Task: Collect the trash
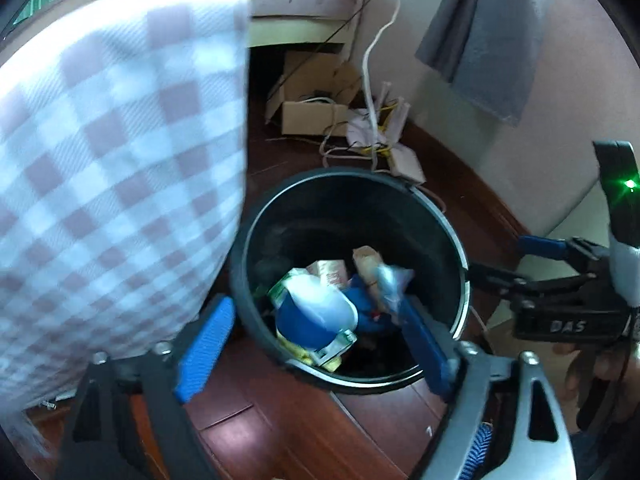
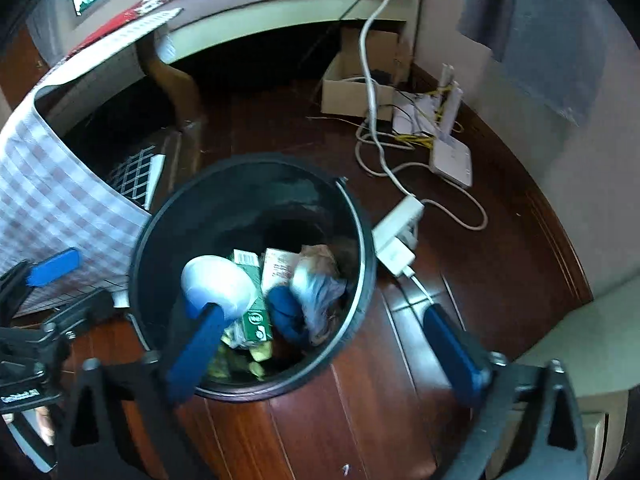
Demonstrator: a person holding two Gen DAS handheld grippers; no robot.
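Note:
A black round trash bin [image 1: 256, 240] stands on the dark wood floor; it also shows in the right wrist view [image 2: 360, 232]. Inside lie a white-and-blue bowl [image 1: 320, 312] [image 2: 218, 280], a green carton [image 2: 252, 300], a pink packet [image 1: 330, 272] [image 2: 278, 266] and a crumpled clear wrapper [image 1: 390, 280] [image 2: 316, 288]. My left gripper [image 1: 316, 340] is open and empty above the bin's near rim. My right gripper [image 2: 324, 344] is open and empty above the bin; it also shows at the right of the left wrist view [image 1: 516, 264].
A checked cloth [image 1: 112, 160] hangs close on the left. Beyond the bin lie a cardboard box [image 2: 352, 88], white cables [image 2: 372, 80], a router [image 2: 452, 156] and a power strip [image 2: 396, 232]. A grey towel [image 1: 492, 32] hangs on the right wall.

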